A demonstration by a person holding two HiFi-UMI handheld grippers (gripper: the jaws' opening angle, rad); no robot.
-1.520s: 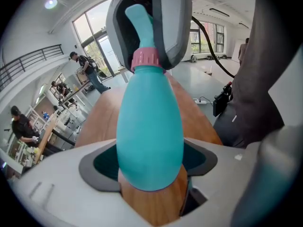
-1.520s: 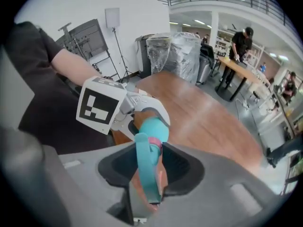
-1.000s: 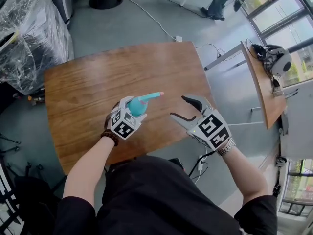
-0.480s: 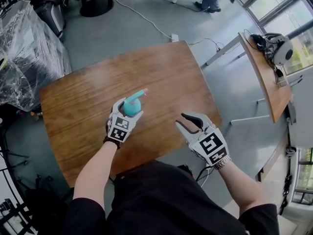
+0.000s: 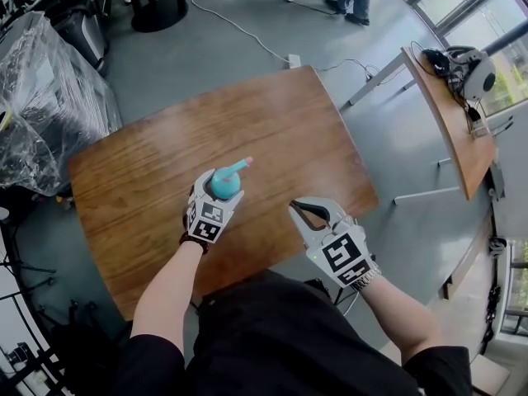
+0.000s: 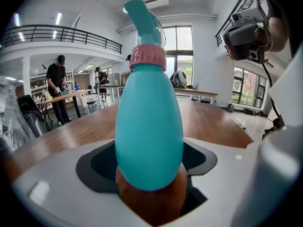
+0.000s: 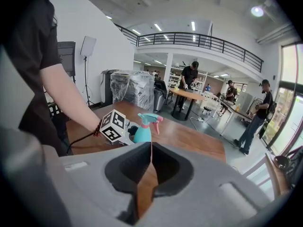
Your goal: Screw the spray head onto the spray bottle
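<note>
A teal spray bottle (image 5: 225, 183) with a pink collar (image 6: 147, 56) and a teal spray head (image 6: 142, 18) on top stands upright over the wooden table (image 5: 272, 122). My left gripper (image 5: 219, 180) is shut on the bottle's lower body (image 6: 149, 126), its jaws spread wide round it. To the right, near the table's front edge, my right gripper (image 5: 295, 208) has just been closing and is now shut with nothing between its jaws; the tips meet (image 7: 151, 144). In the right gripper view, the bottle (image 7: 141, 132) shows ahead and to the left, apart from the right gripper.
Plastic-wrapped goods (image 5: 45, 97) stand to the table's left. A second narrow table (image 5: 454, 130) with a grey device (image 5: 472, 66) on it is at the right. A cable (image 5: 239, 27) runs over the floor beyond. The table's front edge is right under my right gripper.
My right gripper's jaws went from wide apart to shut, with nothing in them, and the hand drew in a little toward me. My left gripper still holds the bottle.
</note>
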